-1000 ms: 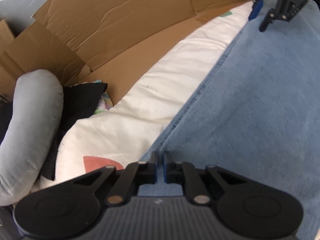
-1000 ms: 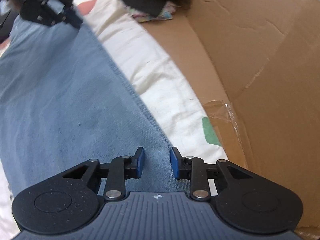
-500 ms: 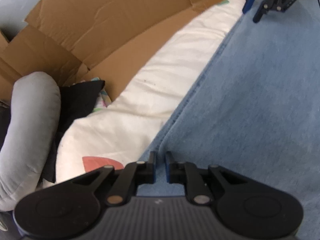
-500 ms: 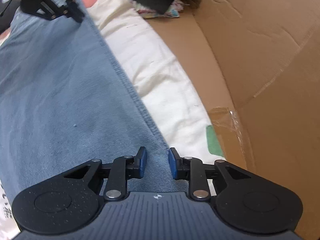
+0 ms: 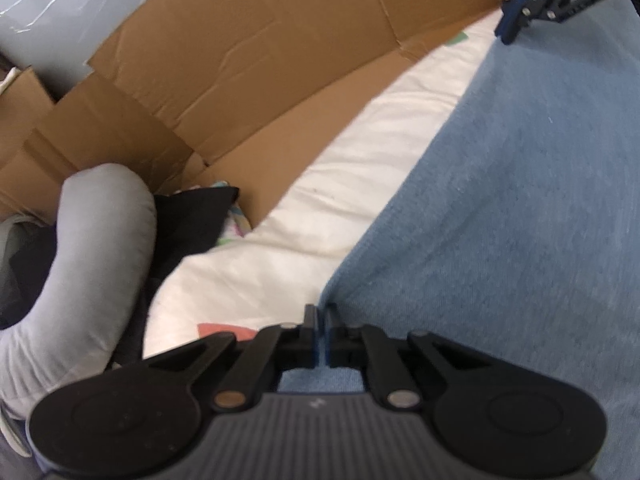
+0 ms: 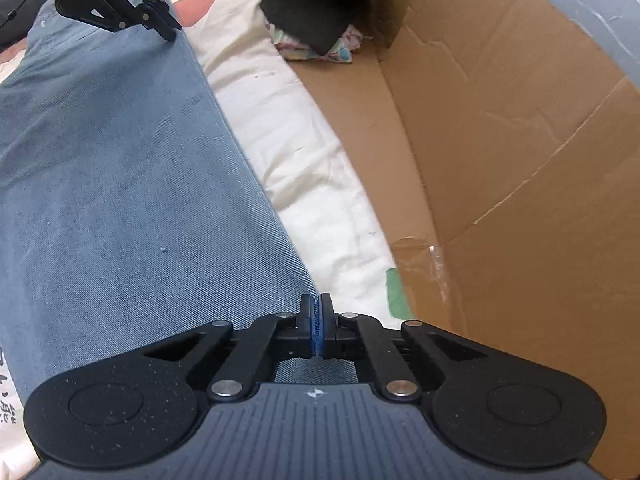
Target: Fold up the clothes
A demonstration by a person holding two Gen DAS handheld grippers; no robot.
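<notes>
**Left wrist and right wrist: both grippers pinching the denim's edge**

Left wrist view, scanning from the left: we are seeing a grey cushion [image 5: 84, 248] lying on dark cloth, with brown cardboard [image 5: 256, 76] standing behind it. Next a white quilt [image 5: 320, 216] is spreading under everything. At bottom centre our left gripper [image 5: 321, 320] is pressing its fingers together on the hemmed edge of the blue denim garment [image 5: 520, 208], which is lying flat over the quilt and filling the right half of the view. At the top right our right gripper [image 5: 510, 28] is touching the same edge at its far end.

In the right wrist view, the left gripper [image 6: 170, 34] is sitting at the top left on the denim's far corner; from here it is too small for us to judge its fingers. The garment [image 6: 120, 184] is running down the left side, the quilt [image 6: 312, 176] beside it. At bottom centre the right gripper [image 6: 316, 312] is holding its blue pads closed on the denim's hem, a sliver of fabric between them. The cardboard [image 6: 500, 160] is rising on the right.
</notes>
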